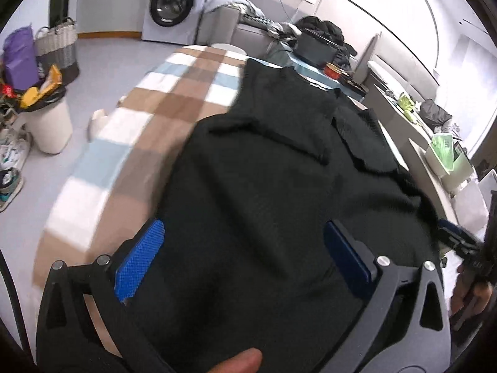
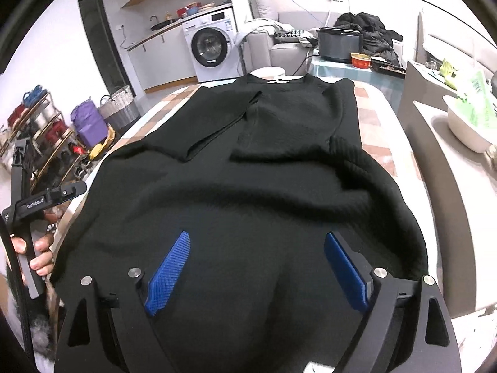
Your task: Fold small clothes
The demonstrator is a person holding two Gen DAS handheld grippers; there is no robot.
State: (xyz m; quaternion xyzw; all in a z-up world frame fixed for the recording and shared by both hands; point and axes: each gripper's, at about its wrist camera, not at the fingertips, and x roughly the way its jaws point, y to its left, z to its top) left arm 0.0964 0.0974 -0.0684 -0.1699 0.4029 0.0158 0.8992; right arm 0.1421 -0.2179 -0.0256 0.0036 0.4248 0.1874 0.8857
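My left claw (image 1: 242,264) is spread wide over the near hem of the black top (image 2: 279,118); nothing pinched; the top lies flat on the checked surface (image 1: 174,93), sleeves folded in; right claw (image 2: 267,267) also wide, empty; I'd grab both hem corners evenly before folding it up.
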